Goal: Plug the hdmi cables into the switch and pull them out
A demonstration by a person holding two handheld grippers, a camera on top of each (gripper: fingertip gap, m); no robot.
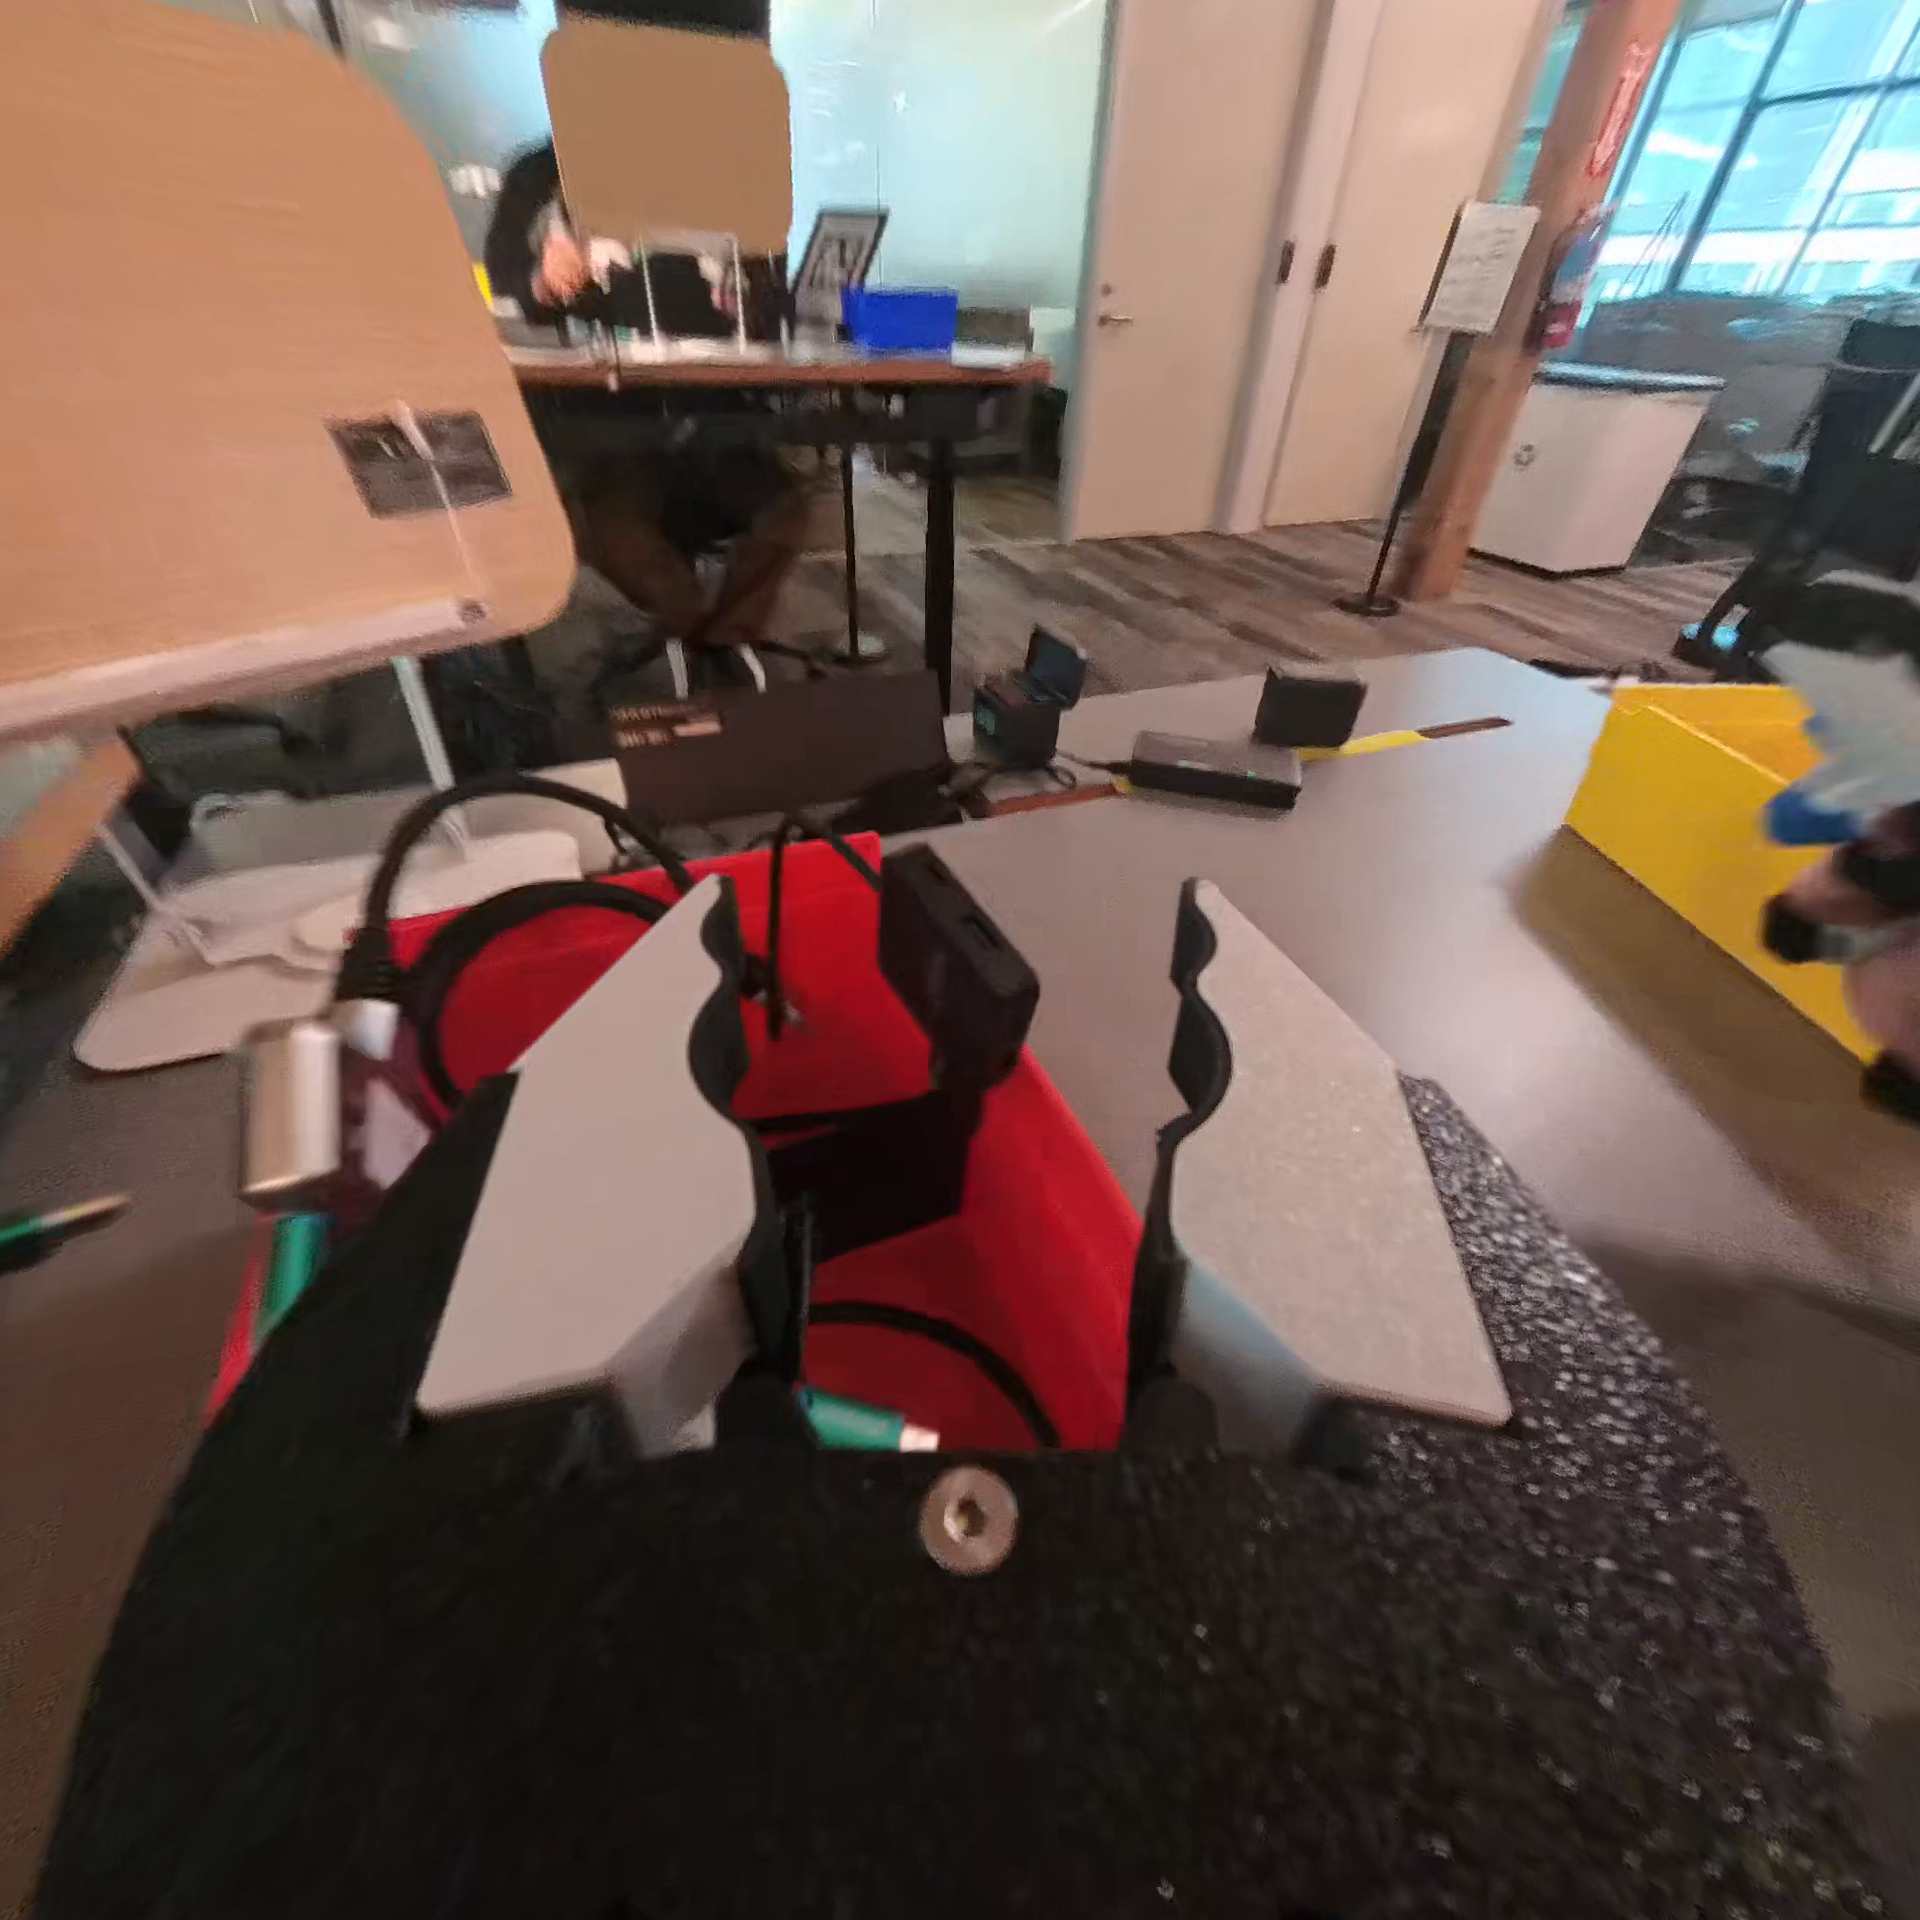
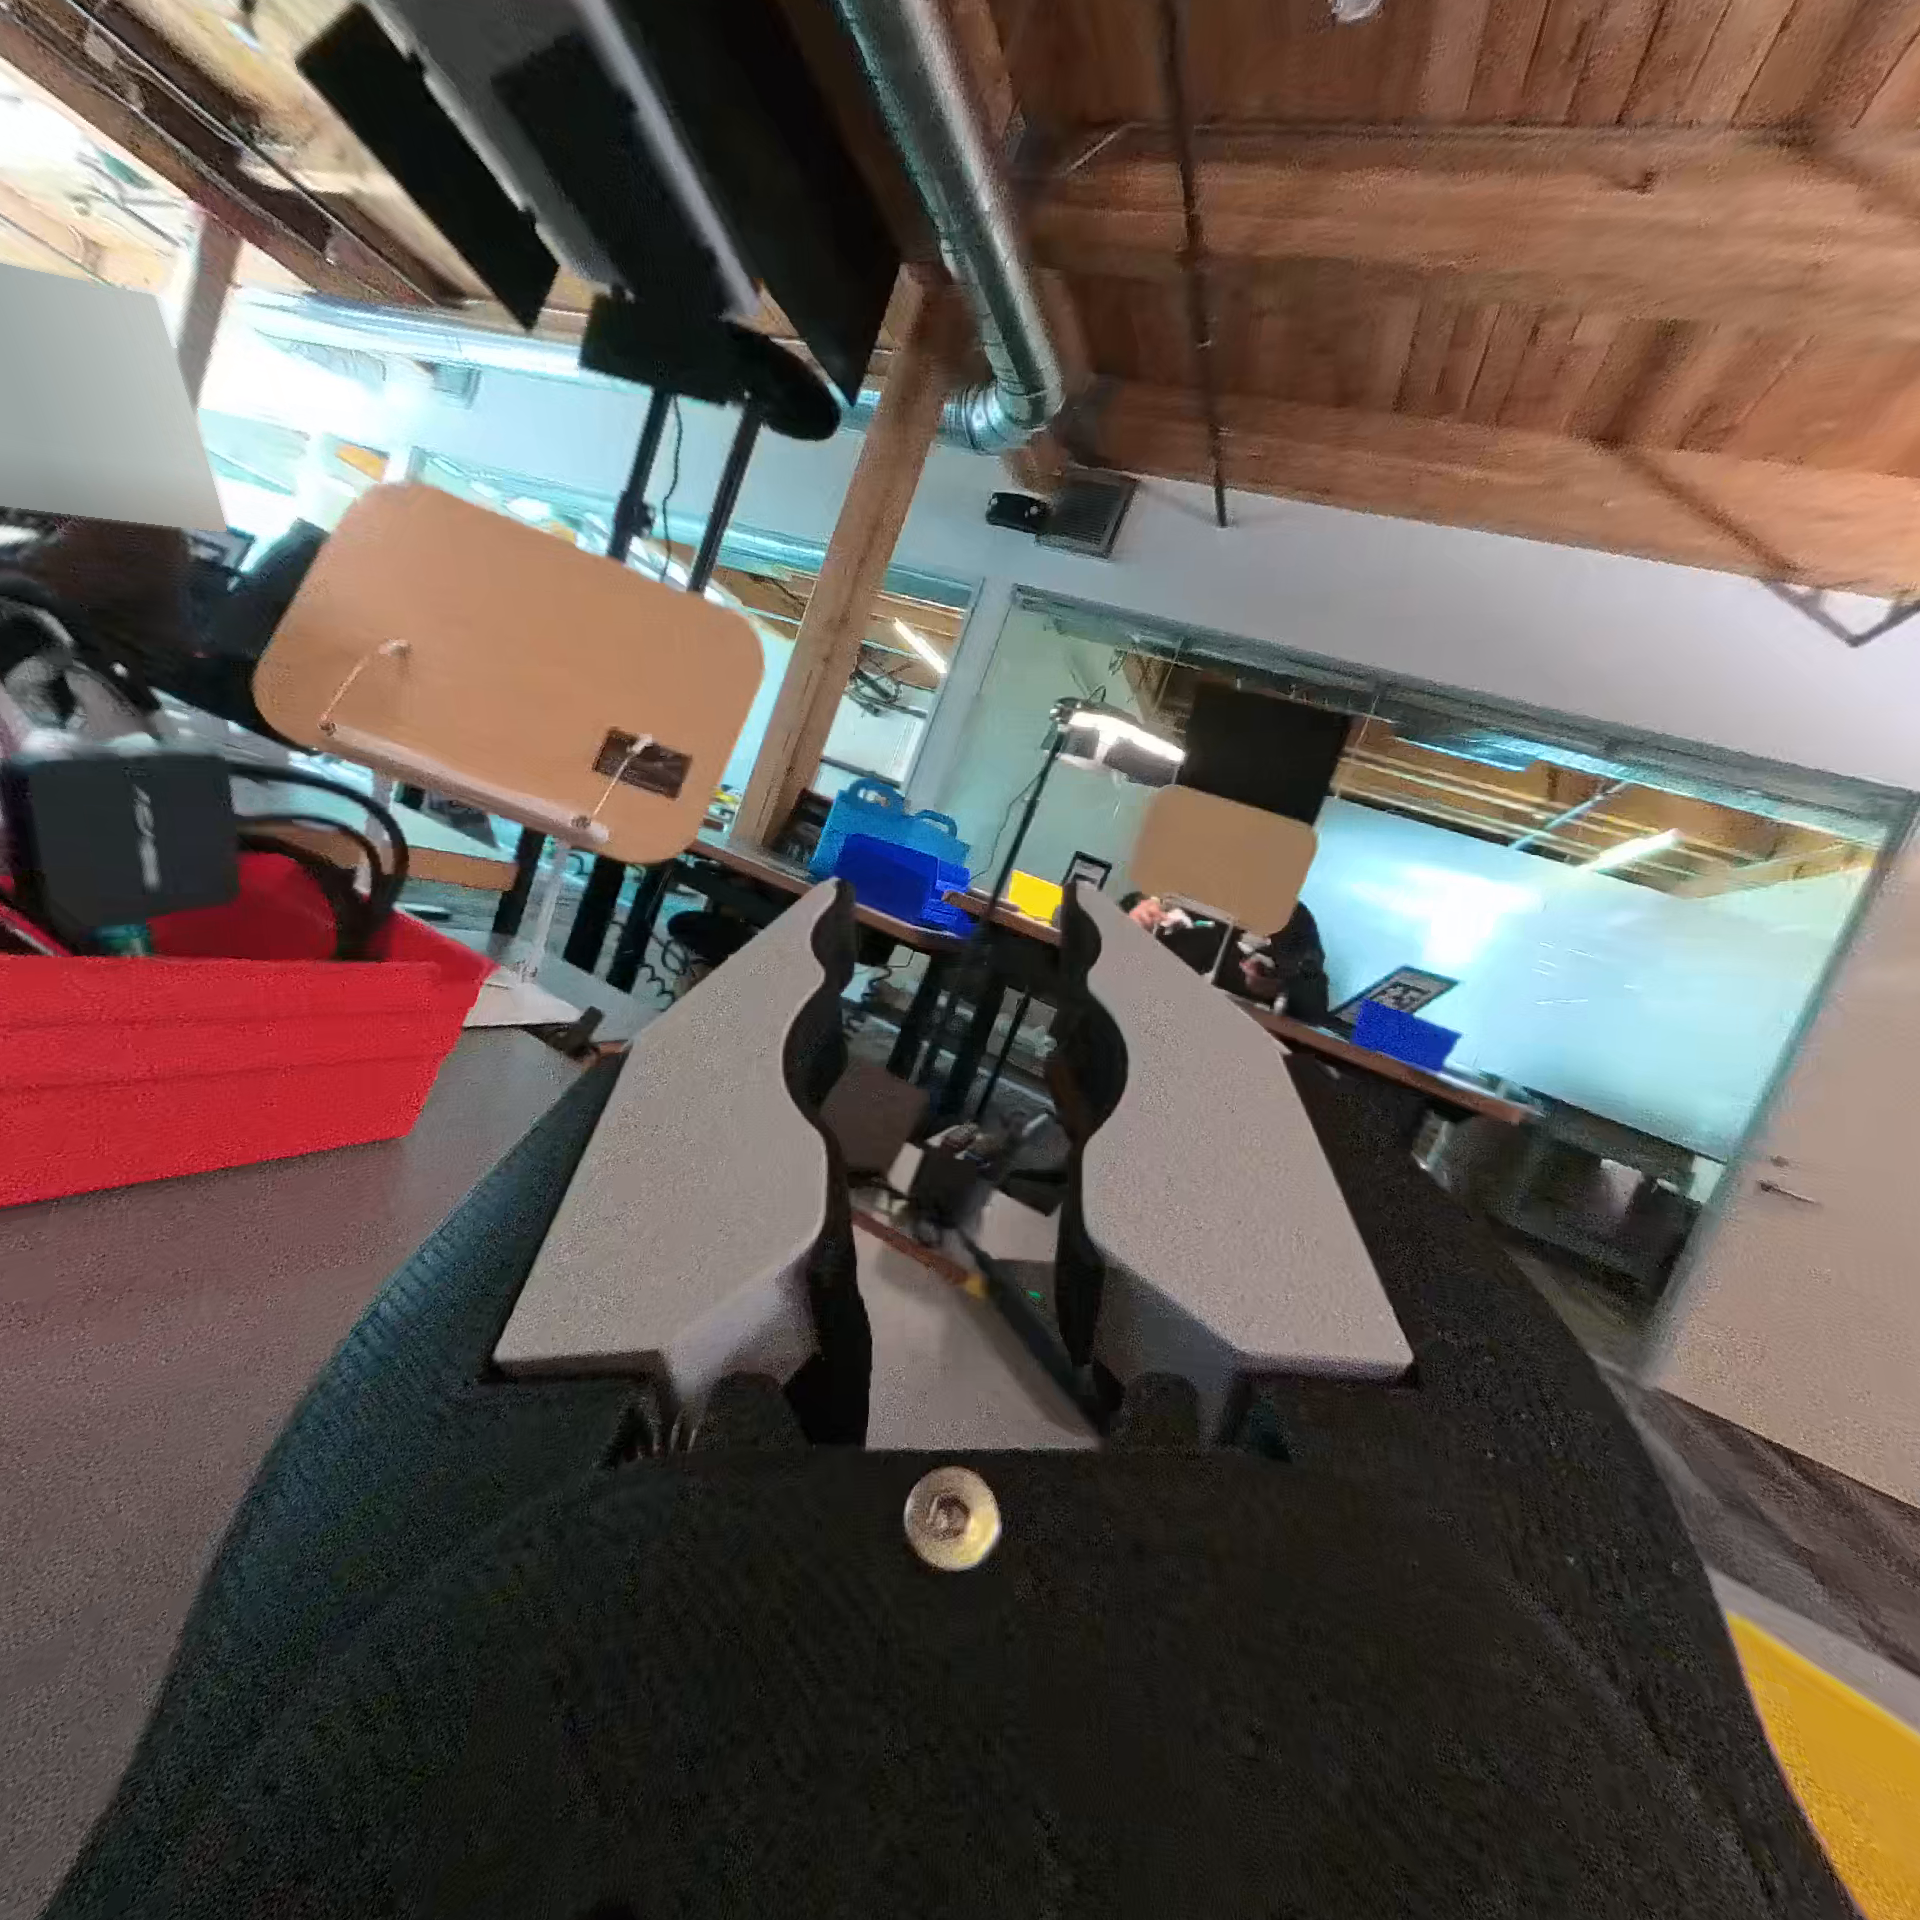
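Now we hold the left claw spread wide above the red bin, gripping nothing, with the black switch tilted between its fingers, touching neither. Black cables coil at the bin's left. Our right claw, partly open and bare, points over the grey table, right of that bin.

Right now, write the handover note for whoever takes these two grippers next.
Left gripper: fingers wide open, nothing held, poised over the red bin.
Right gripper: fingers apart, nothing between them, raised off the table and aimed out into the room.
The black switch stands tilted in the bin, between the left fingers but not touched by them. Black cables loop in the bin; a silver-ended plug lies at its left edge.
Done: cannot tell; no cable is visibly plugged into the port face that shows.
Left: grip the switch, pick up a plug, insert it, pull it out.
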